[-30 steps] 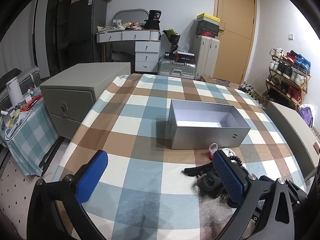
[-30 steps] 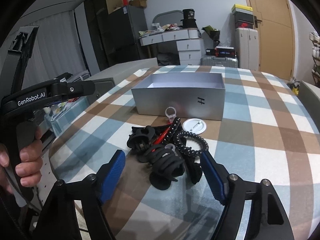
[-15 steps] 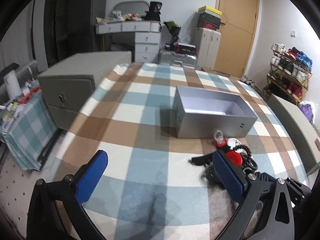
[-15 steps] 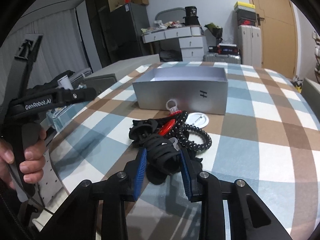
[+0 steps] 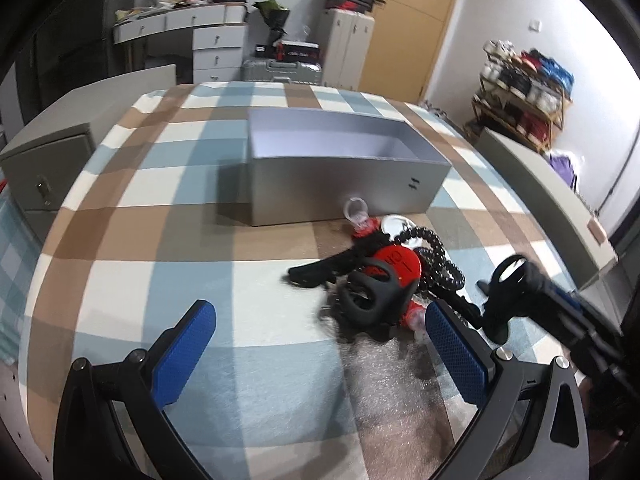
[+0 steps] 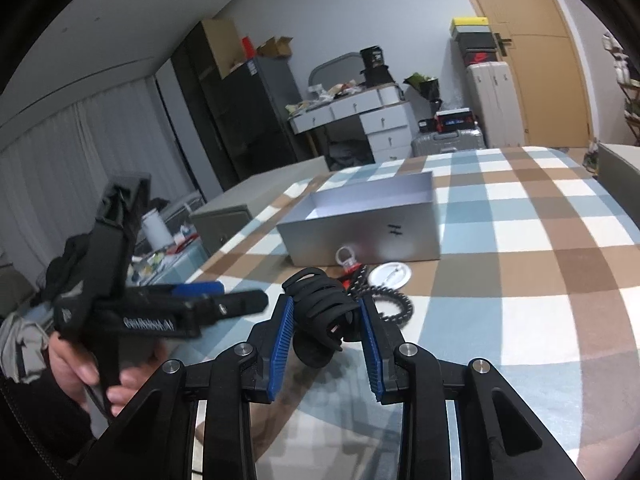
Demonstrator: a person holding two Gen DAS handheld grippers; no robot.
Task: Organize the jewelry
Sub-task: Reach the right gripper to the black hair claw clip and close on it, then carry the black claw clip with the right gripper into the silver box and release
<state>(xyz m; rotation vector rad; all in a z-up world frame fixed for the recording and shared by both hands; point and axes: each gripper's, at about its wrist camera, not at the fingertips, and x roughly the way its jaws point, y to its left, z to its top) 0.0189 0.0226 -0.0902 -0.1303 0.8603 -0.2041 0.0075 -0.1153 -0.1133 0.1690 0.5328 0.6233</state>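
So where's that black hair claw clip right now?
In the right wrist view, the black claw clip sits clamped between the right gripper fingers, lifted above the checked tablecloth, nearer than the silver box.

The left hand-held gripper (image 5: 320, 354) hangs with its blue pads wide apart over the checked cloth of the worktop (image 5: 160, 216). Ahead stands an open silver box (image 5: 340, 184). Just in front of the box lies a tangle of pieces: a red disc (image 5: 400, 260), a black coiled band (image 5: 440, 260), a black claw clip (image 5: 368, 300) and a white badge (image 5: 394, 225). At far right the right hand-held gripper (image 5: 520, 280) holds another black clip (image 5: 505, 292) clear of the heap
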